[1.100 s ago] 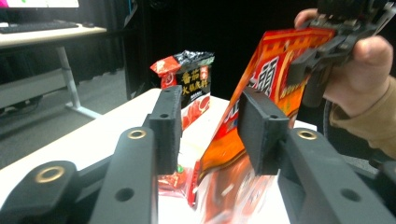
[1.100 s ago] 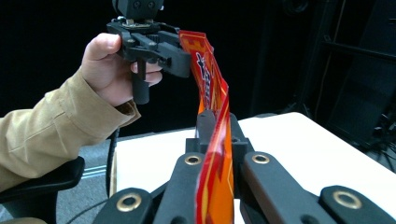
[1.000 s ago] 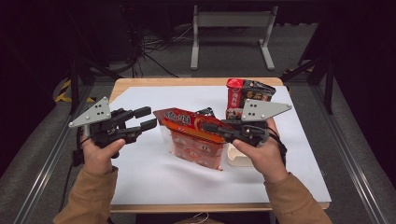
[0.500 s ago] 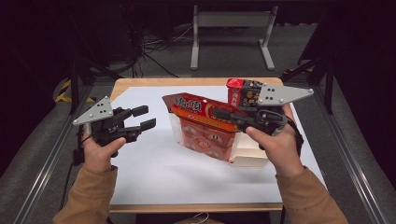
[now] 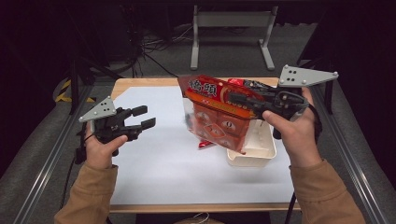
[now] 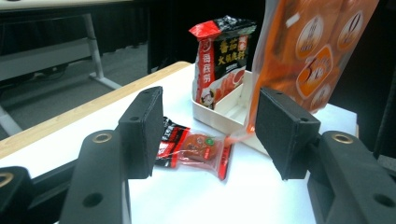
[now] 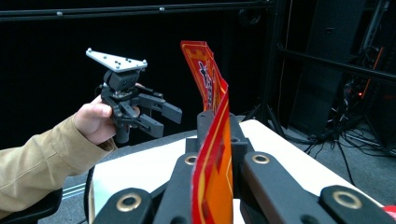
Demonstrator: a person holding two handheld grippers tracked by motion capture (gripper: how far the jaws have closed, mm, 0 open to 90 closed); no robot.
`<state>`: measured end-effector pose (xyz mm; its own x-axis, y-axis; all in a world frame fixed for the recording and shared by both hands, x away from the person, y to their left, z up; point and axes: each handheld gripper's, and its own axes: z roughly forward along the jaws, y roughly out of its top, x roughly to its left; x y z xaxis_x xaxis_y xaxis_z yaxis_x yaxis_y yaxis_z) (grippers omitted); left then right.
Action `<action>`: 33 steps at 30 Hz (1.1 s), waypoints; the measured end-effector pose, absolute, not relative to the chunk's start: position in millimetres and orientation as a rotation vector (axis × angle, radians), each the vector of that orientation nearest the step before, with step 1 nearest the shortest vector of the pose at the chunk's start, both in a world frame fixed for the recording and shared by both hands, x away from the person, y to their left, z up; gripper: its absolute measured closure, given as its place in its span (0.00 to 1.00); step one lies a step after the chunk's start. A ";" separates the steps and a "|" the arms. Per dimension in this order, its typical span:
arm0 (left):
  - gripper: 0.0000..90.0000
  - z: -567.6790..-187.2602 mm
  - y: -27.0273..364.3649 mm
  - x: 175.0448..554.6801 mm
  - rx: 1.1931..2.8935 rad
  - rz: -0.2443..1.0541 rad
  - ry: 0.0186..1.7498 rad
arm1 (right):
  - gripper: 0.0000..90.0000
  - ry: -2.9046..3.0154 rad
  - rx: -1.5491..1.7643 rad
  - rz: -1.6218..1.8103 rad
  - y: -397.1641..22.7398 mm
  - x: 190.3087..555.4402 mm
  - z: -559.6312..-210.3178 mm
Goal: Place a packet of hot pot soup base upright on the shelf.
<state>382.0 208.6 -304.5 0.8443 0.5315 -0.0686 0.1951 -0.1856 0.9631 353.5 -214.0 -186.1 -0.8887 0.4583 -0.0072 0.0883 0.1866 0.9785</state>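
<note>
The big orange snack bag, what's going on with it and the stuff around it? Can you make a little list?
held thing: big orange plastic snack bag, lifted above the table
holder: right gripper, shut on its top edge
left gripper: open, holding nothing
below the bag: white plastic tray
in tray: red-and-black packet, upright
on table: small red sachet

**readable print on the packets**

large white chinese characters are carried on the red top band of the orange bag (image 5: 219, 109). white and red chinese lettering is printed down the dark packet (image 6: 223, 58) at twelve o'clock; no character is made out with certainty.
</note>
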 end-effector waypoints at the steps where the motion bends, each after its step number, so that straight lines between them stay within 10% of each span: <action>1: 0.48 -305.7 208.7 382.8 1.759 0.328 0.562 | 1.00 2.164 0.522 1.750 -215.8 354.2 -184.6; 33: 0.42 -328.0 215.6 404.0 1.794 0.308 0.677 | 1.00 2.029 0.603 1.591 -267.0 377.8 -184.2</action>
<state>404.0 215.6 -328.0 0.8002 0.5864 -0.1254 0.2911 -0.1970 0.9362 377.8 -267.0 -184.2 -0.7830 0.6129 -0.1060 0.0434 0.2238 0.9737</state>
